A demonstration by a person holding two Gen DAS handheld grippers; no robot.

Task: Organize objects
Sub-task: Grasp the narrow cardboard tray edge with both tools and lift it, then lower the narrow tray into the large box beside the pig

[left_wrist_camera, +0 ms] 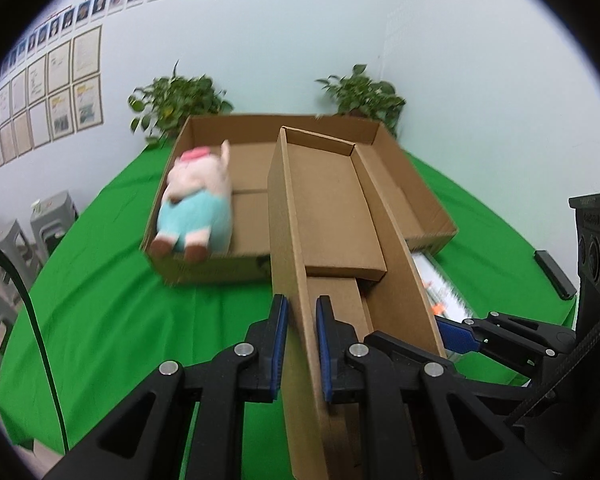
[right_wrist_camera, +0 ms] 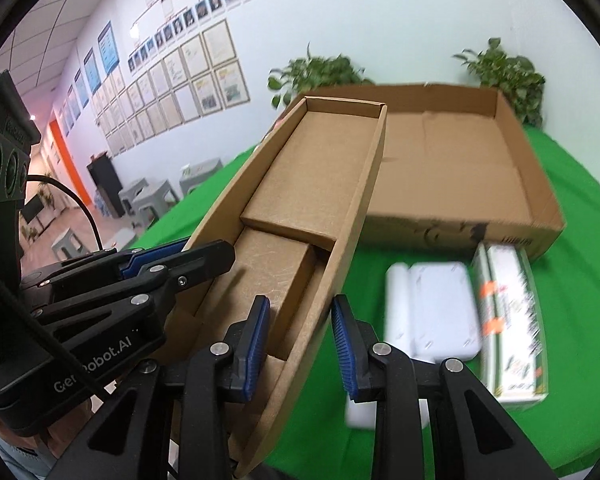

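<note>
A long narrow cardboard tray hangs tilted above the green table, held by both grippers. Two small flat brown boxes lie inside it. My left gripper is shut on the tray's left wall, one blue pad on each side. In the right wrist view my right gripper is shut on the tray's right wall, with the near inner box beside its inside pad. Each gripper shows in the other's view: the right gripper and the left gripper. Beyond the tray lies a wide shallow carton with a plush pig in it.
On the green cloth under the tray lie white flat packs and a white-and-green box, in front of the carton. A black bar rests at the right. Two potted plants stand behind; grey stools stand left of the table.
</note>
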